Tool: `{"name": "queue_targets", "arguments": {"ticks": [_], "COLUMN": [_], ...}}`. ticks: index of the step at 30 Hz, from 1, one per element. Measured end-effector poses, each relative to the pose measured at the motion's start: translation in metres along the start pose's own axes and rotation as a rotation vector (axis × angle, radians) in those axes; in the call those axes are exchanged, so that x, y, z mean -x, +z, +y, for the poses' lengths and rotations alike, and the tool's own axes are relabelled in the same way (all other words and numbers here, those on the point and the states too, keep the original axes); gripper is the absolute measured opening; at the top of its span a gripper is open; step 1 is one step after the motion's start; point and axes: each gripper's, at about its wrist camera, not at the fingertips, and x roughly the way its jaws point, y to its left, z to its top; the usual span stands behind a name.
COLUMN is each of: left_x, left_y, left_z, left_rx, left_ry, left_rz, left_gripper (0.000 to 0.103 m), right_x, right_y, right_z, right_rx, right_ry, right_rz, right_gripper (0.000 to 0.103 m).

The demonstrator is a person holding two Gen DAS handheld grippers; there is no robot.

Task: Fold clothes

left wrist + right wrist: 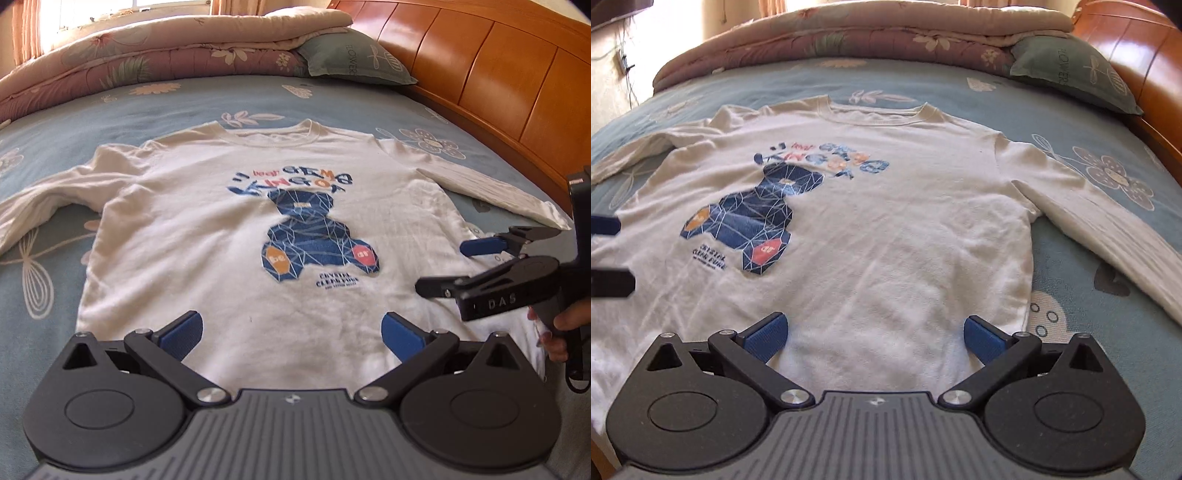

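The white shirt [207, 236] is soft matt knit cloth, lightly creased, with a flat printed bear [314, 236] of smoother finish. The bed sheet [66, 122] beneath is matt woven cloth with a flower print. The quilt [147, 62] looks padded and stitched, the pillow [354, 59] matt cloth. The headboard [491, 70] is glossy varnished wood. The left tool [291, 332] and right tool [875, 332] are matt black plastic with ribbed blue pads [184, 332] and shiny metal pins.
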Motion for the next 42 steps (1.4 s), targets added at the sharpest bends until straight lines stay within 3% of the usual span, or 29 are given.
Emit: {"name": "queue_targets", "arguments": {"ticks": [5, 10, 18, 22, 29, 36, 39, 42], "left_x": [0.004, 0.017, 0.025, 0.029, 0.010, 0.028, 0.032, 0.030], "left_y": [-0.031, -0.047, -0.045, -0.036, -0.042, -0.049, -0.040, -0.025], "left_z": [-0.013, -0.026, -0.032, -0.045, -0.064, -0.066, -0.070, -0.082], "left_rx": [-0.068, -0.150, -0.047, -0.065, -0.077, -0.070, -0.084, -0.114], "left_ry": [0.038, 0.069, 0.116, 0.087, 0.050, 0.025, 0.016, -0.021], "left_rz": [0.030, 0.082, 0.149, 0.088, 0.128, 0.184, 0.148, 0.098], "left_gripper": [0.102, 0.102, 0.102, 0.102, 0.102, 0.102, 0.102, 0.102], "right_x": [0.000, 0.004, 0.002, 0.003, 0.004, 0.004, 0.010, 0.024], "right_y": [-0.008, -0.021, -0.017, -0.015, -0.013, -0.011, -0.008, -0.006], "right_z": [-0.001, -0.005, -0.001, -0.002, -0.005, -0.004, -0.013, -0.030], "right_rx": [-0.003, 0.011, 0.026, 0.030, 0.023, 0.026, -0.042, -0.165], "right_ry": [0.004, 0.028, 0.009, 0.014, 0.027, 0.019, 0.059, 0.134], "right_rz": [-0.027, -0.111, -0.100, -0.090, -0.064, -0.048, -0.050, -0.113], "right_gripper": [0.103, 0.103, 0.103, 0.103, 0.103, 0.103, 0.103, 0.103]}}
